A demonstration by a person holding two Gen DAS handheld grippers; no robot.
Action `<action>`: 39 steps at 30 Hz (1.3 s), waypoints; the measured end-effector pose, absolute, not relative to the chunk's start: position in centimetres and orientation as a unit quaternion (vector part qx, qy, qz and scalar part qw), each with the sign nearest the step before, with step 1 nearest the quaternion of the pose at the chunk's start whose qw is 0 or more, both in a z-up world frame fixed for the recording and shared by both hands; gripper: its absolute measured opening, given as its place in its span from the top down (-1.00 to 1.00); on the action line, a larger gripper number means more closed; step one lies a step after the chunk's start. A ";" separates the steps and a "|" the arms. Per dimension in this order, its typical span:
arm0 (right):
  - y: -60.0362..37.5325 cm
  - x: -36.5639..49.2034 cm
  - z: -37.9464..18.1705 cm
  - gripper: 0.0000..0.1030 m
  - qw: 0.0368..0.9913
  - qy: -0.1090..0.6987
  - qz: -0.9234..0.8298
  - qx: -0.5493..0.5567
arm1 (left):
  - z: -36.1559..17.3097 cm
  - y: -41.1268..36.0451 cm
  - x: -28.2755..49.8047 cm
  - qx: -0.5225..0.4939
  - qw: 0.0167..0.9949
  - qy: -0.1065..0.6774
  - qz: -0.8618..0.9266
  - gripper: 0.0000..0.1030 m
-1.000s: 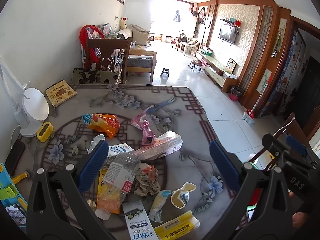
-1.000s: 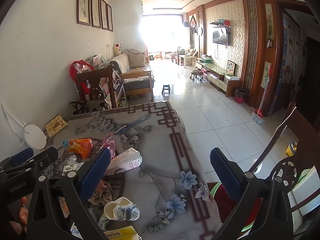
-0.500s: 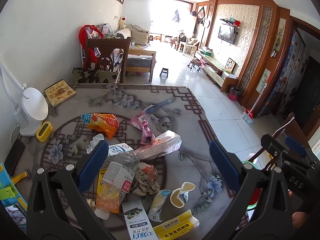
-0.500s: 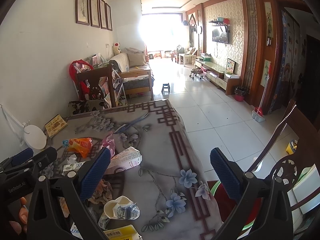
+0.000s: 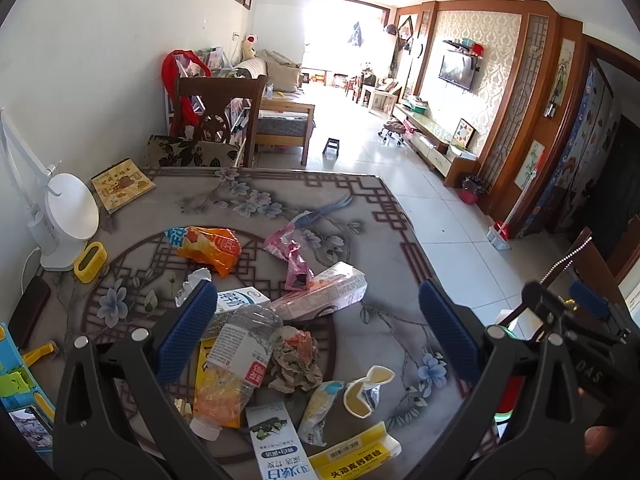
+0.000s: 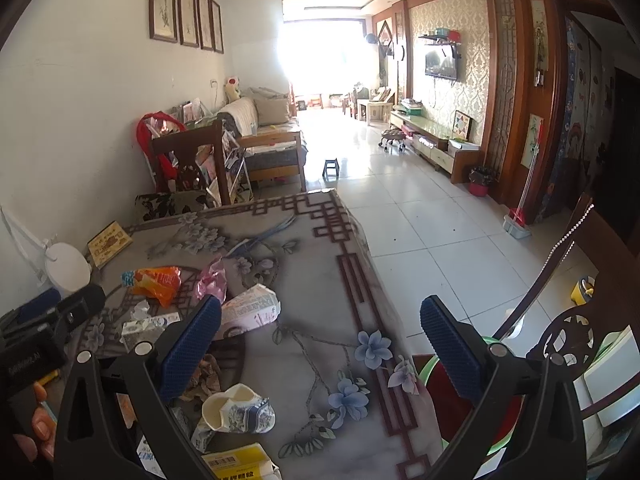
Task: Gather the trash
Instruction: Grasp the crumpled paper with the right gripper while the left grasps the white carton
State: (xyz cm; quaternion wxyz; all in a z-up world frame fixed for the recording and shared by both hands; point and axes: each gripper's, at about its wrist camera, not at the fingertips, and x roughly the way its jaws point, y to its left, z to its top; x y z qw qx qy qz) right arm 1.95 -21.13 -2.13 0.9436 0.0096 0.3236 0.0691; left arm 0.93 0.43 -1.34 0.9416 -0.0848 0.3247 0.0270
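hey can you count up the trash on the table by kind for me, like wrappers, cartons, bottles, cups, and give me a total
Wrappers and bags: 3 (orange, pink, pale blue)
Cartons and boxes: 4 (pink, white, blue-and-white, yellow)
Plastic bottles: 1
Paper cups: 1
Crumpled paper: 2 (brown, white)
Total: 11

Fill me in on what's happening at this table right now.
A person holds a gripper in each hand above a table littered with trash, and nothing has been picked up yet. The left gripper hangs with jaws open over the pile: a crushed plastic bottle, a crumpled paper wad and a pink carton. The right gripper is also open and empty, near the table's edge, with a crushed paper cup below it. An orange snack bag lies farther back.
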 end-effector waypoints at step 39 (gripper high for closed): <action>-18.3 -4.2 -19.9 0.12 0.727 0.603 0.327 -0.038 | -16.2 2.2 -3.1 -0.139 0.814 0.564 0.031 -0.31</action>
